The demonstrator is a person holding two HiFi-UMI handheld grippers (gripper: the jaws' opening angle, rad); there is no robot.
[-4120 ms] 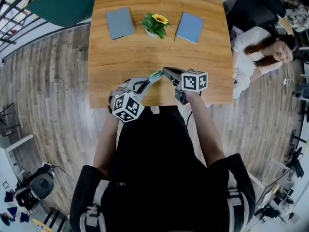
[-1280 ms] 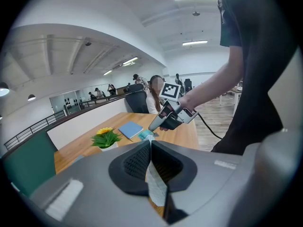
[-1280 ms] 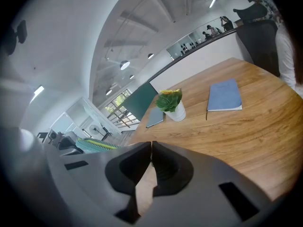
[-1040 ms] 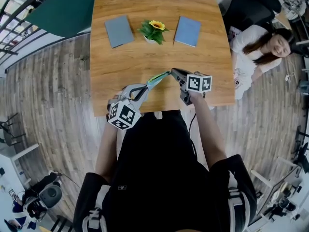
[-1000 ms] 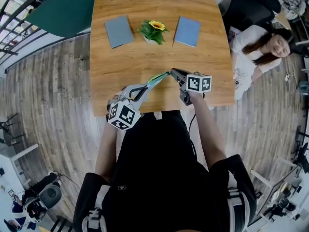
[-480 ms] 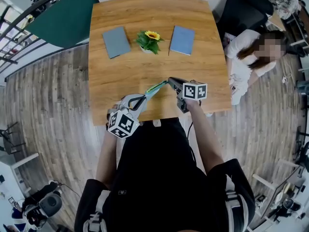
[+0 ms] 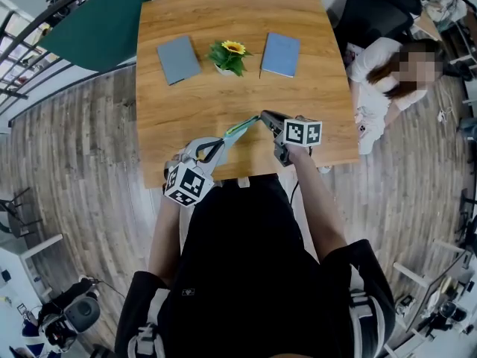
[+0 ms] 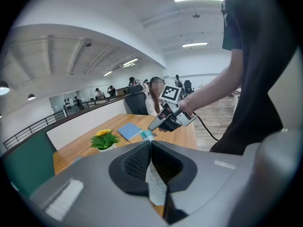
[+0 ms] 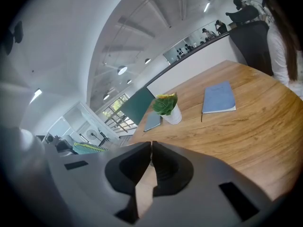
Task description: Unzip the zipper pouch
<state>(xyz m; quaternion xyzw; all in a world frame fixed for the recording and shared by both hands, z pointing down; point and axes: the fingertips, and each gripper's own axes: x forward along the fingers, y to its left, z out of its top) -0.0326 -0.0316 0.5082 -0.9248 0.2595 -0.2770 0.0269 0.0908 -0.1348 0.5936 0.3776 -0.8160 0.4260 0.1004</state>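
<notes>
A slim teal zipper pouch [image 7: 240,127] hangs stretched above the table's near edge between my two grippers. My left gripper [image 7: 222,140] is shut on its near end; in the left gripper view pale fabric [image 8: 155,186] is pinched between the jaws and the pouch's teal far end [image 8: 147,135] shows beyond them. My right gripper [image 7: 261,117] holds that far end, jaws shut; its tips [image 8: 151,126] meet the teal end there. In the right gripper view the jaws [image 9: 151,157] are pressed together and the pouch is hidden behind them, so the zipper pull cannot be made out.
On the wooden table [image 7: 223,95] lie two blue-grey notebooks [image 7: 178,49] [image 7: 282,54] with a potted sunflower [image 7: 227,54] between them. A person [image 7: 380,58] sits by the table's right side. A dark green panel [image 7: 93,21] stands at the back left.
Compared with four seconds ago the grippers stand farther apart and the pouch spans a longer stretch. Over the last second both grips and the pouch have hardly shifted.
</notes>
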